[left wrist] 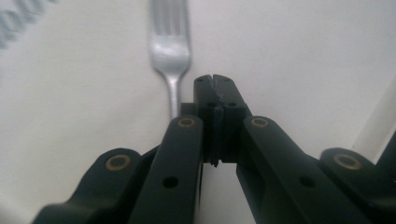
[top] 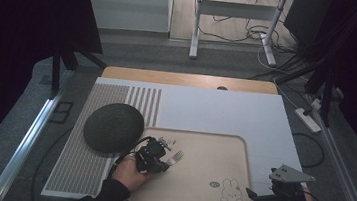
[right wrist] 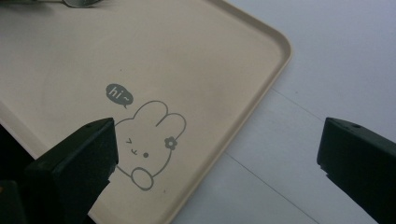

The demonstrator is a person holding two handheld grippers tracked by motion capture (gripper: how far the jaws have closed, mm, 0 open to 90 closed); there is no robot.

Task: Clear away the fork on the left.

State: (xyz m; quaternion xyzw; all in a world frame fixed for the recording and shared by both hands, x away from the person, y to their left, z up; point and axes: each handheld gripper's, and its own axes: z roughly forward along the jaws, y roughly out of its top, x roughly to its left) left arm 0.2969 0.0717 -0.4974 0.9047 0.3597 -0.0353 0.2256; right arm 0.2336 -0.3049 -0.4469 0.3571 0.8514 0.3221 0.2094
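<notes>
A silver fork (top: 176, 156) lies on the left part of a beige tray (top: 246, 153) that bears a rabbit drawing (top: 232, 191). My left gripper (top: 164, 165) rests low on the tray with its jaws shut. In the left gripper view the pads (left wrist: 205, 93) meet with nothing seen between them, and the fork (left wrist: 170, 51) lies just to their left, its handle running under the left jaw. My right gripper (top: 253, 196) hovers open over the tray's near right corner. In the right gripper view the right gripper (right wrist: 217, 140) spans the tray rim (right wrist: 275, 46) beside the rabbit drawing (right wrist: 144, 140).
A dark green dome-shaped object (top: 113, 126) sits left of the tray on a white mat (top: 215, 109) with a striped and dotted band along its left side. A wooden table edge (top: 188, 79) lies beyond. A power strip (top: 307, 120) and cables lie on the floor to the right.
</notes>
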